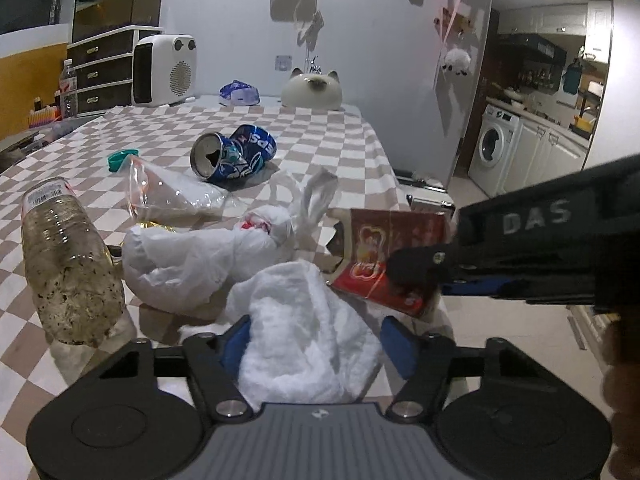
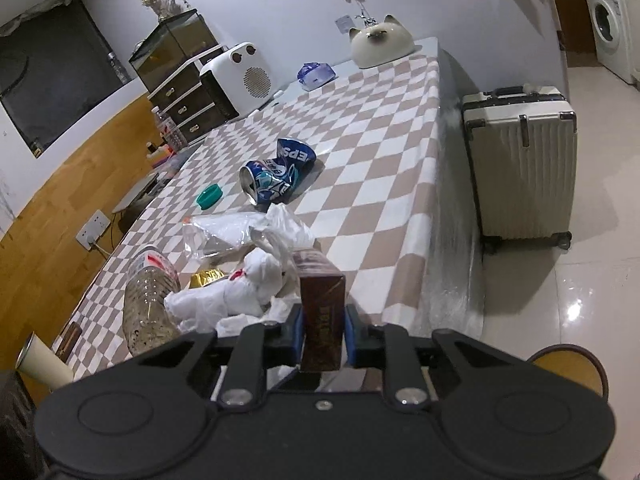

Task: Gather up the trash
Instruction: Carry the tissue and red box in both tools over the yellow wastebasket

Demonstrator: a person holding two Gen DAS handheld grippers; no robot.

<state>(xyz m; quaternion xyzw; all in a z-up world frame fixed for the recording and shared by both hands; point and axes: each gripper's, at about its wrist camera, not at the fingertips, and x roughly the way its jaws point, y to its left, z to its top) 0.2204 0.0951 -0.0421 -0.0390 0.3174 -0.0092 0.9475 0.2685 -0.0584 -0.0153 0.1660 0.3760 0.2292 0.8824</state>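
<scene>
Over the checkered table (image 1: 328,136), our left gripper (image 1: 316,344) gapes around a white tissue (image 1: 304,320); our right gripper (image 2: 322,330) clamps the red carton (image 2: 322,304).

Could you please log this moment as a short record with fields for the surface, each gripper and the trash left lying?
surface: checkered tablecloth
left gripper: open around a crumpled white tissue
right gripper: shut on a red-brown cardboard box
trash lying: crushed blue soda can, clear plastic bottle, knotted white plastic bag, clear zip bag, teal cap
</scene>
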